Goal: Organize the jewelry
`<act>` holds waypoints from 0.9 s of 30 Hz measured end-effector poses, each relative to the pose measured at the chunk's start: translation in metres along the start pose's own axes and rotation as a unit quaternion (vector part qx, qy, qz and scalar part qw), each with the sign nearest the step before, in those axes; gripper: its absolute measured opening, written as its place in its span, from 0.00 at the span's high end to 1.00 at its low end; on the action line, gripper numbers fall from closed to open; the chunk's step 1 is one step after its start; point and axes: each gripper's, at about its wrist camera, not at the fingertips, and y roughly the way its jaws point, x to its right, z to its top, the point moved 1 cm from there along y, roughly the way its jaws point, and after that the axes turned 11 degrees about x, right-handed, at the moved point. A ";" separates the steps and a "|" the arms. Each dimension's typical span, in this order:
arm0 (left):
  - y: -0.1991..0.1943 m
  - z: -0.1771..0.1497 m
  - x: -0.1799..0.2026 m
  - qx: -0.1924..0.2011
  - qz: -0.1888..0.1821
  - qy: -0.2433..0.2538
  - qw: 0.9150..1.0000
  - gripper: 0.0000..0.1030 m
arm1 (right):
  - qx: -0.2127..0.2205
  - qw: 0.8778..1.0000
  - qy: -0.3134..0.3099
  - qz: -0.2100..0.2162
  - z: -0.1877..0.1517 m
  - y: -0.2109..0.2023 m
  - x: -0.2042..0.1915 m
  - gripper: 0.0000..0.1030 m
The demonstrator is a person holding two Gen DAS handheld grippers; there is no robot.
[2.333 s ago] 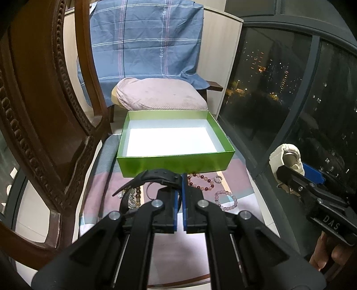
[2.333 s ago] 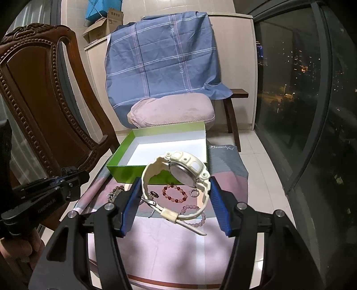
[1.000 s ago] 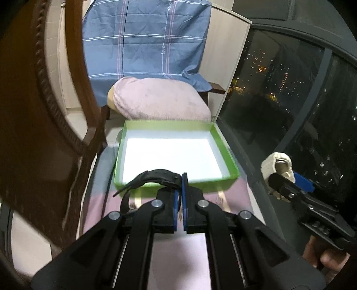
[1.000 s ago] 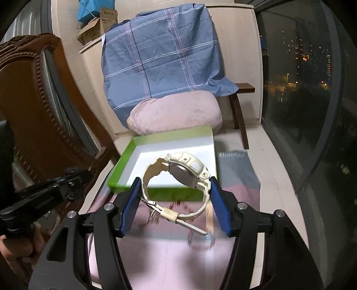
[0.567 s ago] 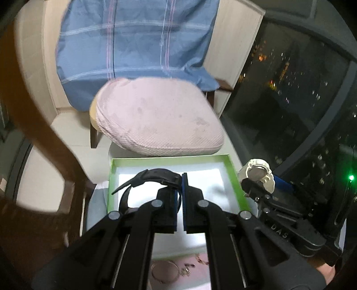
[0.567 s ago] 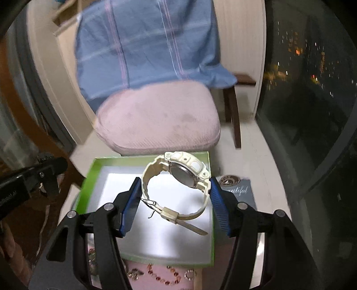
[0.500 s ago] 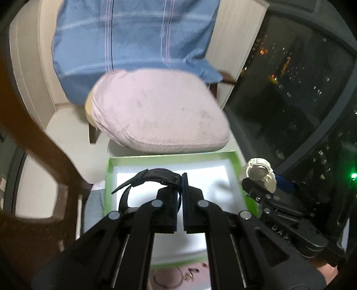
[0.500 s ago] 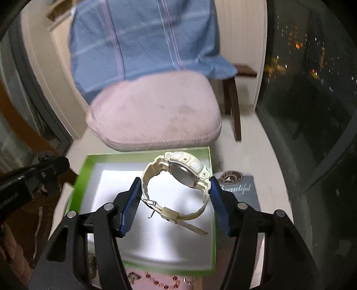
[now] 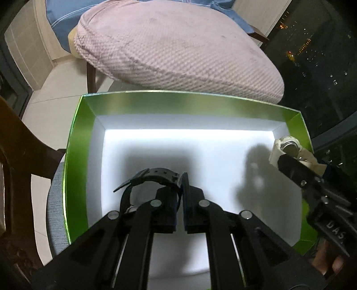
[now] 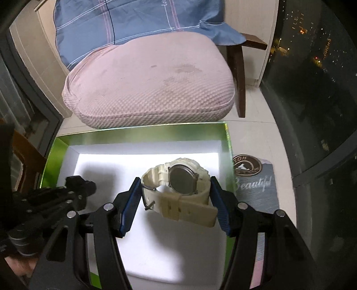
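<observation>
A green box [image 9: 178,102] with a white floor fills both views. My left gripper [image 9: 182,185] hangs low over the box's left half. Its jaws are just opening, and the strap of a black watch [image 9: 156,176] is still pinched between the pads. My right gripper [image 10: 175,180] is shut on a cream watch [image 10: 178,185], held by its band with the metal case back facing the camera, over the box's right half. The left wrist view shows the cream watch [image 9: 287,148] at the right, near the box's far right corner. The left gripper [image 10: 78,185] appears at the left of the right wrist view.
Just beyond the box [image 10: 138,133] is a chair with a pink cushion [image 10: 151,89] and a blue checked cloth [image 10: 133,20] over its back. A grey mat reading "Beautiful" [image 10: 254,183] lies right of the box. Dark wooden chair parts [image 9: 20,156] stand left; a dark window is right.
Both grippers have moved forward and down with their watches, from in front of the box to low over its white floor. The bead bracelets have dropped out of view.
</observation>
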 end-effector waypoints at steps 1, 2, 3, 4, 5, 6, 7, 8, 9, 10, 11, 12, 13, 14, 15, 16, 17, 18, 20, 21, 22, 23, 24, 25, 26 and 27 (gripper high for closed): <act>-0.001 -0.001 0.000 -0.001 0.001 0.001 1.000 0.93 | 0.001 1.000 -0.004 -0.001 -0.001 0.000 -0.001 0.42; -0.002 -0.001 -0.001 -0.001 0.001 0.001 1.000 0.92 | -0.001 1.000 -0.005 -0.001 -0.001 0.000 -0.002 0.42; -0.005 -0.002 -0.002 0.000 -0.001 0.001 1.000 0.92 | -0.004 1.000 -0.006 0.003 -0.002 0.001 -0.002 0.41; -0.008 -0.002 -0.001 0.000 0.001 0.005 1.000 0.88 | -0.009 1.000 -0.007 0.003 -0.003 0.002 -0.002 0.41; -0.011 -0.001 0.000 0.001 0.001 0.008 1.000 0.77 | -0.013 1.000 -0.007 0.004 -0.004 0.002 -0.002 0.41; -0.016 0.000 0.002 0.002 0.000 0.014 1.000 0.63 | -0.015 1.000 -0.008 0.005 -0.005 -0.001 -0.002 0.35; -0.022 0.000 0.004 0.009 -0.003 0.016 1.000 0.33 | -0.013 1.000 -0.009 0.004 -0.005 -0.005 -0.002 0.31; -0.029 0.001 0.005 0.018 0.010 0.018 1.000 0.24 | -0.003 1.000 -0.008 0.000 -0.003 -0.012 -0.001 0.24; -0.039 0.002 0.005 0.030 0.014 0.020 0.999 0.23 | 0.013 1.000 -0.003 -0.005 -0.001 -0.022 0.002 0.14; -0.052 0.003 0.005 0.039 0.008 0.019 0.999 0.22 | 0.024 1.000 0.000 -0.004 0.001 -0.031 0.003 0.12; -0.065 0.005 0.005 0.045 0.003 0.016 0.999 0.21 | 0.041 0.999 0.009 0.006 0.004 -0.047 0.007 0.11; -0.079 0.006 0.006 0.053 0.000 0.012 0.999 0.21 | 0.060 0.998 0.021 0.022 0.006 -0.067 0.012 0.11; -0.103 0.004 0.005 0.073 -0.002 0.009 0.997 0.19 | 0.076 0.996 0.030 0.033 0.008 -0.083 0.016 0.11; -0.120 0.003 0.007 0.090 0.004 0.007 0.996 0.15 | 0.104 0.993 0.045 0.045 0.007 -0.109 0.024 0.11; -0.145 -0.001 0.008 0.115 0.014 0.004 0.993 0.14 | 0.135 0.988 0.058 0.053 0.004 -0.138 0.032 0.10; -0.174 -0.010 0.011 0.144 0.018 0.005 0.989 0.12 | 0.168 0.981 0.070 0.063 -0.002 -0.169 0.040 0.08; -0.195 -0.018 0.011 0.166 0.018 0.008 0.986 0.08 | 0.194 0.975 0.076 0.072 -0.008 -0.193 0.046 0.04; -0.225 -0.032 0.014 0.199 0.016 0.017 0.980 0.06 | 0.219 0.969 0.080 0.078 -0.017 -0.217 0.050 0.03; -0.273 -0.064 0.019 0.253 0.018 0.028 0.967 0.04 | 0.270 0.957 0.075 0.079 -0.044 -0.270 0.057 0.03; -0.297 -0.087 0.019 0.279 0.010 0.028 0.960 0.04 | 0.288 0.952 0.069 0.081 -0.061 -0.293 0.059 0.03; -0.312 -0.102 0.017 0.293 0.007 0.028 0.956 0.04 | 0.300 0.949 0.058 0.077 -0.079 -0.313 0.059 0.03; -0.334 -0.130 0.017 0.312 0.005 0.023 0.950 0.04 | 0.306 0.948 0.050 0.072 -0.090 -0.323 0.058 0.03; -0.345 -0.147 0.018 0.320 0.002 0.016 0.947 0.04 | 0.312 0.947 0.041 0.065 -0.109 -0.337 0.056 0.03; -0.356 -0.169 0.018 0.329 -0.008 0.006 0.944 0.04 | 0.313 0.947 0.038 0.059 -0.127 -0.346 0.054 0.03; -0.363 -0.185 0.019 0.334 -0.013 0.000 0.943 0.04 | 0.312 0.948 0.038 0.055 -0.141 -0.351 0.052 0.03; -0.370 -0.205 0.021 0.339 -0.017 -0.007 0.940 0.04 | 0.307 0.949 0.040 0.049 -0.157 -0.356 0.050 0.03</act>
